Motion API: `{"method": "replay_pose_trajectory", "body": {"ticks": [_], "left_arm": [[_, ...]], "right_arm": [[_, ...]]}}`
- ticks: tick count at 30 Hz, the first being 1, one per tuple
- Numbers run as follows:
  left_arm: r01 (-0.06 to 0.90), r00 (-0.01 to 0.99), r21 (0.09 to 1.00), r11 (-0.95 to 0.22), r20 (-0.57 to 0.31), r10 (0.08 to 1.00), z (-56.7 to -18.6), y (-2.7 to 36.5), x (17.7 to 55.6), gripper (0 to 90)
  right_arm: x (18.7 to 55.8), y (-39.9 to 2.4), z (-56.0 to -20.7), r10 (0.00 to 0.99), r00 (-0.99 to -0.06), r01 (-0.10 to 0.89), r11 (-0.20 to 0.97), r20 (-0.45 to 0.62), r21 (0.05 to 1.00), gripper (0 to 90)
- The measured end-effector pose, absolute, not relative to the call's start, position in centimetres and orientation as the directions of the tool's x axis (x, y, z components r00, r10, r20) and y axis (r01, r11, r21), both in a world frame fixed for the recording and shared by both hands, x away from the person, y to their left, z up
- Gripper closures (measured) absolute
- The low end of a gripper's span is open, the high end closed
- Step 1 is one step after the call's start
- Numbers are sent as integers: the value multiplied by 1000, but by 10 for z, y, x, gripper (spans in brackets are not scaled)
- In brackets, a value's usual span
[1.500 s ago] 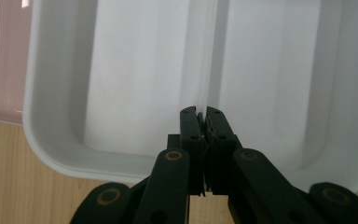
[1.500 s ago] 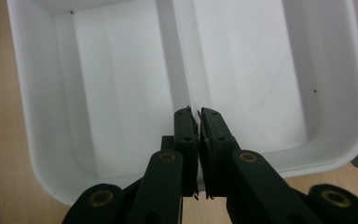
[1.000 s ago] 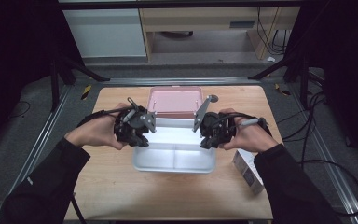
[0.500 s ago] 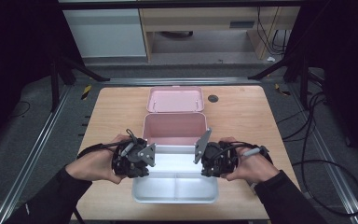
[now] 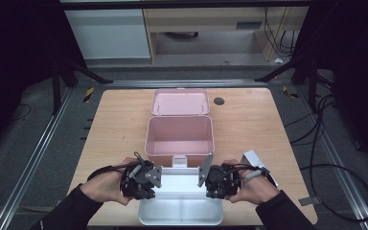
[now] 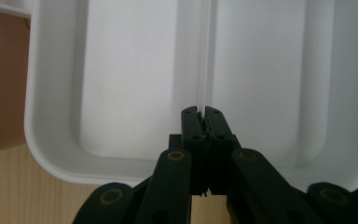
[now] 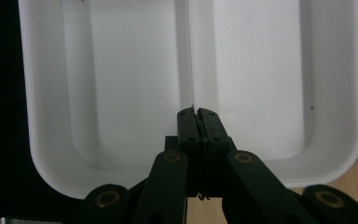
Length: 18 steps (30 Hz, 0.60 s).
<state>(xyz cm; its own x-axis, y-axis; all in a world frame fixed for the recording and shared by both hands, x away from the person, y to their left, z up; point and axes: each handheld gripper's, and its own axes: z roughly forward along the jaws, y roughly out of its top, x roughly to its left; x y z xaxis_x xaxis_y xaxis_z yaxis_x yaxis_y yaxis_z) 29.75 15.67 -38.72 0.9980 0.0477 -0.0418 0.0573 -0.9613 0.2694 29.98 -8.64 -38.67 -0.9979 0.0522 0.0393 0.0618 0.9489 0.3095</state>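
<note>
A white two-compartment tray (image 5: 181, 212) hangs level over the table's front edge, just in front of the open pink box (image 5: 179, 120). My left gripper (image 5: 148, 178) holds it from the left and my right gripper (image 5: 210, 180) from the right. In the left gripper view the gripper (image 6: 201, 112) is shut on the tray's (image 6: 42, 140) middle divider ridge. The right gripper view shows its gripper (image 7: 196, 113) shut on the same ridge of the tray (image 7: 42, 154) from the other side. Both compartments look bare.
The pink box's lid (image 5: 180, 101) lies flat behind it. A small white carton (image 5: 255, 159) sits by the right hand. A dark round disc (image 5: 219, 101) lies at the table's far right. Bare wood lies to both sides of the box.
Both grippers have pulled the white tray back from over the pink box toward the front edge. The box's inside is now uncovered.
</note>
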Motion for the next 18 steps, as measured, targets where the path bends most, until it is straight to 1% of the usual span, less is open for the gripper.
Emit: {"method": "replay_pose_trajectory", "body": {"ticks": [3, 4, 7, 13, 16, 18], "left_arm": [[58, 998, 266, -962, -44, 48, -394, 156, 299, 884], [59, 998, 263, -963, -48, 48, -398, 156, 300, 883], [68, 997, 263, -962, -60, 54, -414, 154, 305, 883], [69, 997, 246, -967, -50, 58, -435, 152, 315, 876], [85, 995, 229, -970, -61, 73, -450, 150, 322, 872], [82, 996, 223, -971, -63, 70, -453, 149, 323, 874]], "right_arm": [[301, -86, -393, 50, -998, 59, 950, 39, 305, 892], [302, -86, -400, 40, -999, 49, 951, 34, 304, 894], [305, -86, -412, 38, -998, 49, 954, 43, 296, 895], [312, -85, -431, 41, -998, 50, 957, 37, 284, 896], [317, -84, -449, 50, -998, 60, 959, 41, 277, 896], [319, -83, -458, 51, -998, 59, 959, 38, 276, 895]]}}
